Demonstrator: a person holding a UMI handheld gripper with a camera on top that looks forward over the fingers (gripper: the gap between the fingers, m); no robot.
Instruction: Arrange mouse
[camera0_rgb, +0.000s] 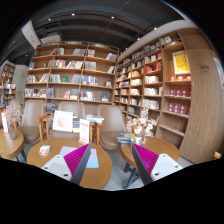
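Note:
No mouse shows in the gripper view. My gripper (111, 160) is open, its two fingers wide apart with their magenta pads (75, 157) facing each other and nothing between them. It is held high, looking out across a room of bookshelves. Below the left finger is a round wooden table (90, 172) with white and light blue papers (58, 160) on it. Behind the right finger is another wooden table (165, 150).
Tall wooden bookshelves (75, 75) line the back wall and the right side (160, 90). Chairs (112, 128) and a desk with a white board (64, 121) stand beyond the tables. Another round table (10, 143) is at the left. Grey floor (118, 170) runs between the tables.

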